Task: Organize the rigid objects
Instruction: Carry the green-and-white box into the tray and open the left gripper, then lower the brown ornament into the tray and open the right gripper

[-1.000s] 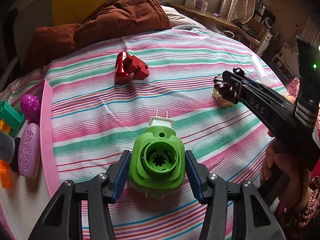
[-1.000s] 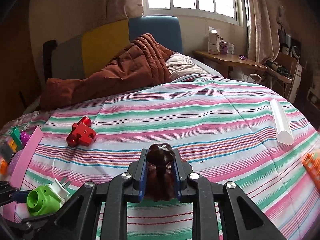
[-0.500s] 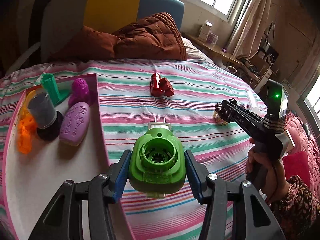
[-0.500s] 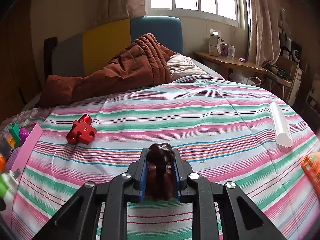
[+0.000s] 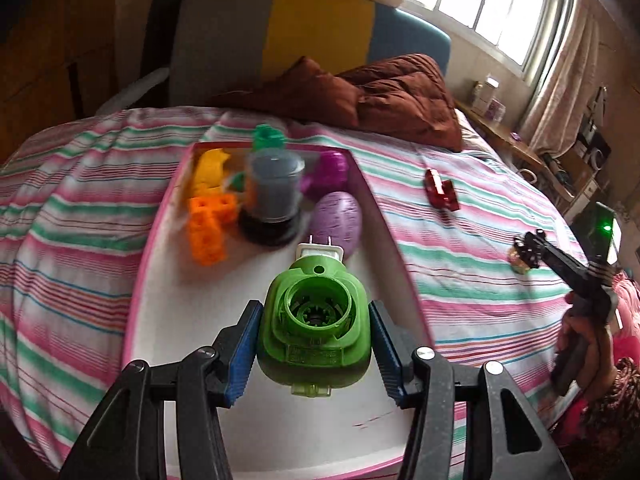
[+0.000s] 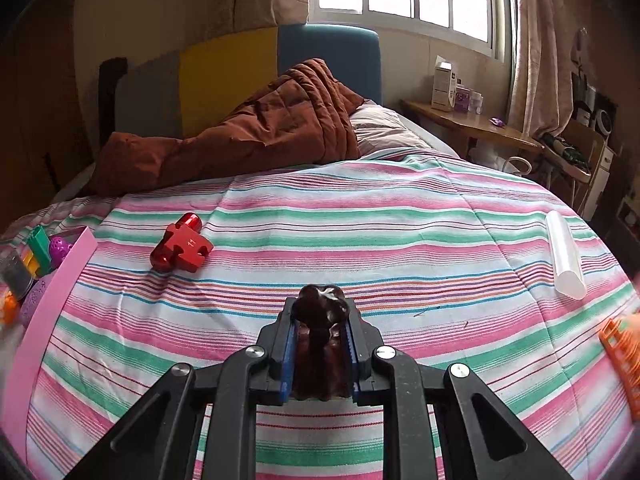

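My left gripper (image 5: pixel 314 338) is shut on a green plug-in device (image 5: pixel 314 322) with a white two-pin plug, held above the pink-rimmed white tray (image 5: pixel 168 304). The tray holds an orange block (image 5: pixel 210 226), a yellow piece, a grey cup (image 5: pixel 274 190), a green piece, a purple ball and a purple egg shape (image 5: pixel 338 224). My right gripper (image 6: pixel 320 336) is shut on a dark brown figurine (image 6: pixel 320 340) over the striped bedspread; the right gripper (image 5: pixel 528 254) also shows at the right of the left wrist view. A red puzzle piece (image 6: pixel 182 248) lies on the bedspread.
A clear tube (image 6: pixel 566 254) lies at the right of the bed and an orange basket-like item (image 6: pixel 622 354) sits at the right edge. A brown quilt (image 6: pixel 248 136) is piled near the headboard. A wooden side table (image 6: pixel 472 126) stands beyond the bed.
My left gripper has carried the green device leftward from above the bedspread to above the tray. My right gripper has stayed where it was with the figurine.
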Demonstrator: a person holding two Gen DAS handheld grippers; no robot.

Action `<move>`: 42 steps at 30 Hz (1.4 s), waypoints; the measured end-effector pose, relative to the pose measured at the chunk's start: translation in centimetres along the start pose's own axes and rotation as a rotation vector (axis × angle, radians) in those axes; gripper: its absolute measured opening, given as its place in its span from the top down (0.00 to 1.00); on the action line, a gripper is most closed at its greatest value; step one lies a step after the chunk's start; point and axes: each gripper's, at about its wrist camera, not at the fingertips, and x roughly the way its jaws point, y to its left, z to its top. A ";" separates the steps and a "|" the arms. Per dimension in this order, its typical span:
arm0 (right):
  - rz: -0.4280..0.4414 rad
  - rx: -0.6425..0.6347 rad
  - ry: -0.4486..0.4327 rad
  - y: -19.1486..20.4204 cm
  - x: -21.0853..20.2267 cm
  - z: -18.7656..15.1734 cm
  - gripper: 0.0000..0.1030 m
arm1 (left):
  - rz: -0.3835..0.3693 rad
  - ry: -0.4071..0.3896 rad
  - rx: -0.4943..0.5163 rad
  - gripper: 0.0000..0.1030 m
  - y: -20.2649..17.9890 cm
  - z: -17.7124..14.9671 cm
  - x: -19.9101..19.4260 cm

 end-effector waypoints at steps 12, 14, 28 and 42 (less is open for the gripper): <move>0.124 0.043 0.002 3.0 -3.7 -0.5 0.87 | 0.102 0.027 -0.033 0.48 4.8 -0.4 2.1; 0.151 0.054 0.003 3.7 -4.3 -0.4 0.87 | 0.114 0.014 -0.016 0.48 4.9 -0.5 2.1; 0.426 -0.070 0.016 13.7 -8.3 -0.3 0.87 | 0.155 -0.129 -0.140 0.46 6.1 -0.8 -2.8; 0.615 -0.270 0.111 25.3 -8.0 -1.3 0.87 | 0.106 -0.084 -0.276 0.46 6.6 -2.4 -3.8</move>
